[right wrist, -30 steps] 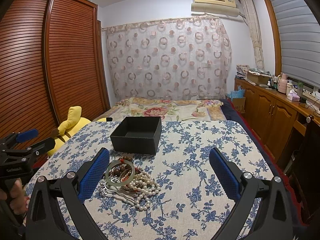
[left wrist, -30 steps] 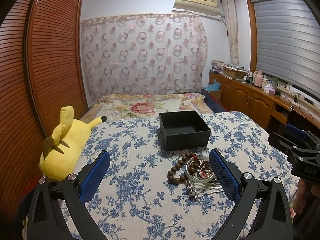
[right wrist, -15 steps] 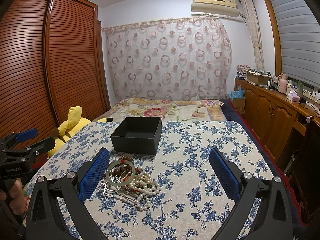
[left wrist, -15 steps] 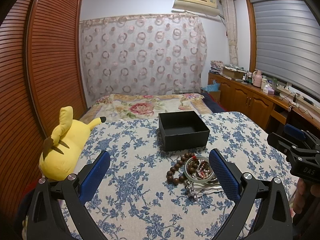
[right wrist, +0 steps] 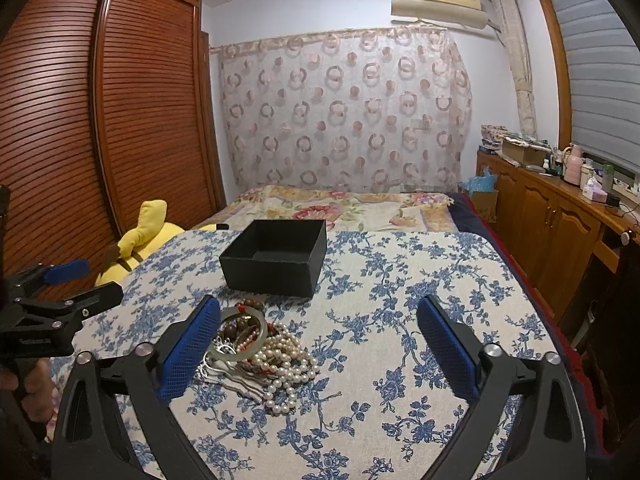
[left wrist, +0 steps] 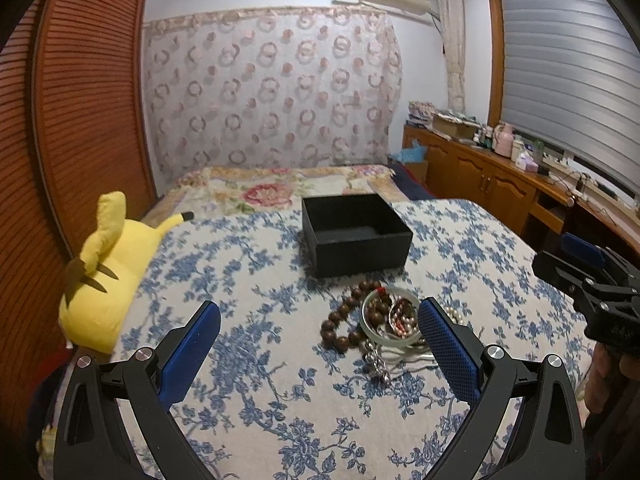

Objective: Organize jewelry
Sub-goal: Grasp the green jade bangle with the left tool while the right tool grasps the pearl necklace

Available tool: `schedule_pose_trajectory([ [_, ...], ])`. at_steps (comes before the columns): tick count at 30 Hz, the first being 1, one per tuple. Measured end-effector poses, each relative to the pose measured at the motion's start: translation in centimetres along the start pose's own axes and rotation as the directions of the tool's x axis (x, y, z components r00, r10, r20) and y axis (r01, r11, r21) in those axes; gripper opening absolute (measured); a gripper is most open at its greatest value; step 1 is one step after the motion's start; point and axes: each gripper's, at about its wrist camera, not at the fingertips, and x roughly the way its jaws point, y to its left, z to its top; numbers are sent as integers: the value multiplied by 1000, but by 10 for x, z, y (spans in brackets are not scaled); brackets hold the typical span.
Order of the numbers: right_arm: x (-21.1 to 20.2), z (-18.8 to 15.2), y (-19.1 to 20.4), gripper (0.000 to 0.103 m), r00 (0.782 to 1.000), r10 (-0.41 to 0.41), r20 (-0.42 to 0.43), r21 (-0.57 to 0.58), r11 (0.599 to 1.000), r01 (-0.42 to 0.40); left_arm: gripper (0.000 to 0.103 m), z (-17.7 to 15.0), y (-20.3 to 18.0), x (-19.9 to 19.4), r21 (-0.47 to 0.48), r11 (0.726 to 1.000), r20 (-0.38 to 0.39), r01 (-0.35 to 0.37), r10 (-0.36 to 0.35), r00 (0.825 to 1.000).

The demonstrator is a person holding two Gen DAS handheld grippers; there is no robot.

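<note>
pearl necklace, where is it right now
In the right wrist view the pearl necklace lies heaped on the floral cloth, low and left of centre, against the pale bangle and just in front of the black box.

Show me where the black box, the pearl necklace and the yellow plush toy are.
black box (right wrist: 269,278), right wrist view, on its near outer wall.
pearl necklace (right wrist: 285,362), right wrist view, on the heap of white beads.
yellow plush toy (left wrist: 105,280), left wrist view, on its body.

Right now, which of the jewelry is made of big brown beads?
The wooden bracelet, curled at the pile's left edge. The pearls are small and white; the bangle is one smooth, pale ring.
</note>
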Motion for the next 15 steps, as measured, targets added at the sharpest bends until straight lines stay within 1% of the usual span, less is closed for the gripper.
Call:
schedule_pose_trajectory([
  [1,3,-2,-2,91,1000,5,-11,-1,1000,-5,95,-1,0,4,0,1000,-8,10,-10,1000],
  [3,10,-7,-4,86,1000,15,-27,2,1000,-15,95,-4,0,10,1,1000,-22,26,-26,999],
  [5,16,-11,-7,83,999,26,-45,6,1000,-26,95,-8,-1,16,2,999,-34,42,-42,999],
  [8,23,-18,-8,78,997,41,-62,4,999,-41,94,-12,-3,24,-1,996,-55,87,-87,995],
  [10,29,-23,-8,77,995,54,-81,-2,999,-54,85,-14,-5,30,2,994,-77,112,-112,991],
  [12,38,-29,-8,76,992,65,-108,-9,998,-66,82,-16,-7,38,2,990,-97,143,-142,985],
  [15,49,-36,-8,71,987,70,-146,-22,997,-74,71,-18,-10,50,-5,981,-129,194,-193,973],
])
